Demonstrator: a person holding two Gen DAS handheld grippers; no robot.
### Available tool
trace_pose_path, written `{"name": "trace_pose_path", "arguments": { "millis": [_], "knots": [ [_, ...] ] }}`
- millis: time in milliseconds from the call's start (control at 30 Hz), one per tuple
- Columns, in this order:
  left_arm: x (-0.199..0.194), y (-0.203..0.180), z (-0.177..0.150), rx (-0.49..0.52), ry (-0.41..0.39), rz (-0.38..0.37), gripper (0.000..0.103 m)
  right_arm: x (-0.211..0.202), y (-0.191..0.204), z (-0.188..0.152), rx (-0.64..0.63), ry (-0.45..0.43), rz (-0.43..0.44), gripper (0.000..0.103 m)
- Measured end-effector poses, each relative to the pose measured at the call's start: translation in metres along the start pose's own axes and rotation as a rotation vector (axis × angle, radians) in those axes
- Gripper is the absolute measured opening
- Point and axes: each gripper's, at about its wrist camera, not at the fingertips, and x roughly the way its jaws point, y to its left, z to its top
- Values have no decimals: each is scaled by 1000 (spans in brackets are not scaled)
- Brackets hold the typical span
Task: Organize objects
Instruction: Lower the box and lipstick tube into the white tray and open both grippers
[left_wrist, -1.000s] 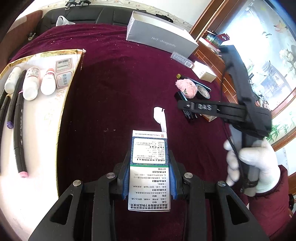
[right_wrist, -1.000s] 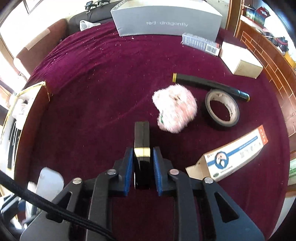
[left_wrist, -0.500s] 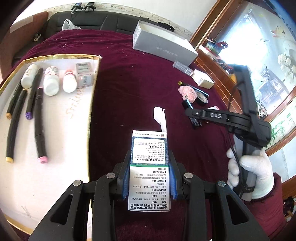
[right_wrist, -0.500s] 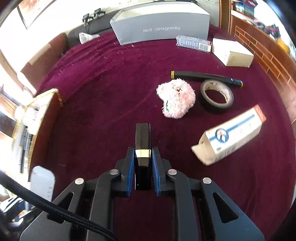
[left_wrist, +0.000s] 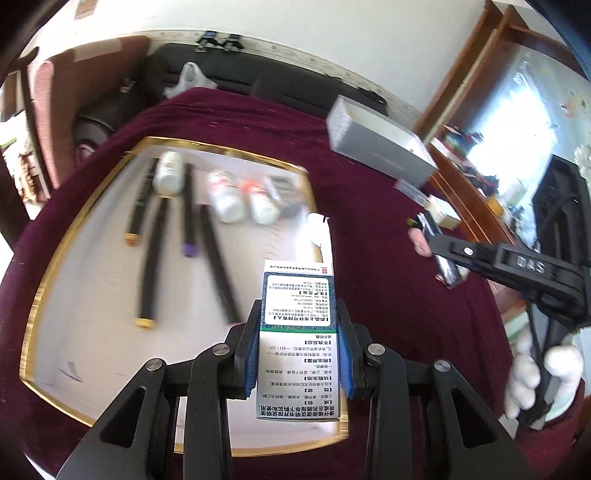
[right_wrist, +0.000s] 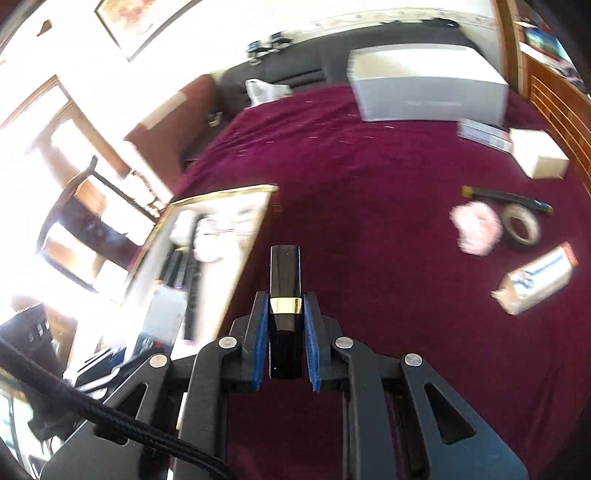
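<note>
Left wrist view: gold-rimmed tray (left_wrist: 79, 221) holds pens (left_wrist: 218, 258) and bottles (left_wrist: 227, 197); left gripper (left_wrist: 298, 354) clamps medicine box (left_wrist: 298, 343), right gripper (right_wrist: 284, 343) black tube (right_wrist: 285, 291).

Bare white tray floor (left_wrist: 92, 332) below markers (left_wrist: 218, 258).

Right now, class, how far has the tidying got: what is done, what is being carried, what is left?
Done: pens and bottles lie in the gold-rimmed tray. In hand: the left gripper holds a medicine box, the right gripper a black tube. Left on the cloth: pink puff, tape roll, carton.
</note>
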Motion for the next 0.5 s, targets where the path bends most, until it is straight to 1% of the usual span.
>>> {"name": "trace_pose_path", "arguments": {
  "millis": [167, 267, 400, 500],
  "knots": [
    [-1, 44, 10, -36, -11, 94, 29, 22, 38, 2, -45, 29, 44, 16],
    [9, 57, 16, -38, -2, 135, 29, 43, 56, 4, -63, 57, 58, 16],
    [22, 68, 19, -38, 22, 152, 29, 70, 76, 4, -87, 103, 65, 16],
    [33, 73, 19, -39, 52, 143, 29, 90, 87, 4, -106, 137, 58, 16]
  ]
}}
